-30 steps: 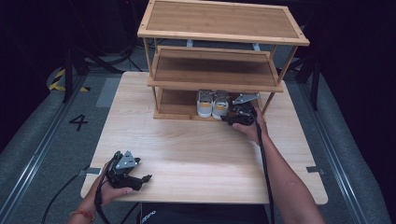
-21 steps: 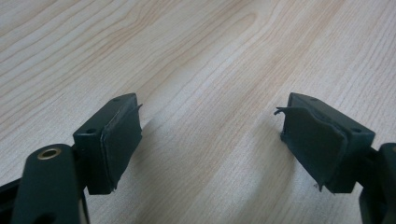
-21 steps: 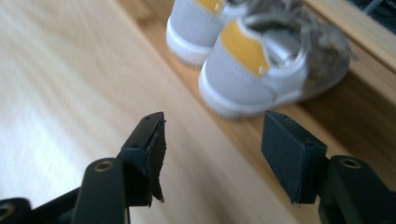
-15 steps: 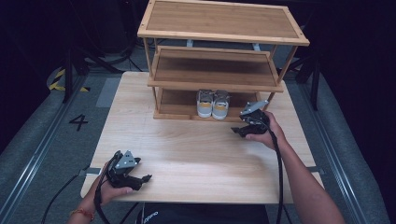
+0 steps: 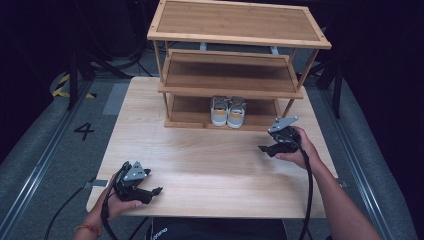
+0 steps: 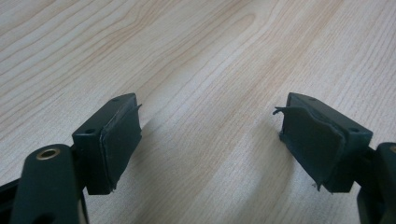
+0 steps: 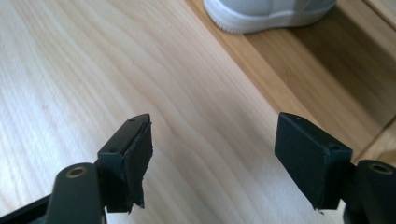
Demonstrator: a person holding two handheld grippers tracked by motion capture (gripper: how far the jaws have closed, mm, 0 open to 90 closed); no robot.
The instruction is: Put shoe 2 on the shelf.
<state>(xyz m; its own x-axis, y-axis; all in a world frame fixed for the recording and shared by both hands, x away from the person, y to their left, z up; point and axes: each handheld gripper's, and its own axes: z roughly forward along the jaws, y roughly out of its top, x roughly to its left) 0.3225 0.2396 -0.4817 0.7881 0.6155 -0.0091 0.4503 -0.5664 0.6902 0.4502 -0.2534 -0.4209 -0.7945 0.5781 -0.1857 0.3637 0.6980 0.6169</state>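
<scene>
Shoes (image 5: 228, 111): a pair, white with grey and yellow-tan panels, side by side on the rack's (image 5: 235, 90) bottom shelf, center of the high view. Same spot as in both earlier frames. In the right gripper view a white rubber sole (image 7: 266, 14) sits at top center on the darker shelf board.

Change: right gripper (image 5: 266, 148) has pulled back from the shoes. 1.0 s ago it was right at the shelf front beside them; now it's at right of center in the high view, off the shelf, over bare table (image 5: 215, 160), near the shoes but apart, below and right of them. Jaws spread wide, nothing between, pads (image 7: 140, 163) black with frayed edges.

Left gripper (image 5: 155, 191): lower left in the high view, at the table's near edge, unmoved, well apart from the shoes. Jaws also spread, empty; rubber pad (image 6: 313, 140) torn and peeling at the edge.

Rack: three-tier, light bamboo, flat framed shelves on thin slanted legs. Table: pale wood laminate, long straight grain, matte. Dark floor around it, with a "4" marking (image 5: 84, 131) at left.
</scene>
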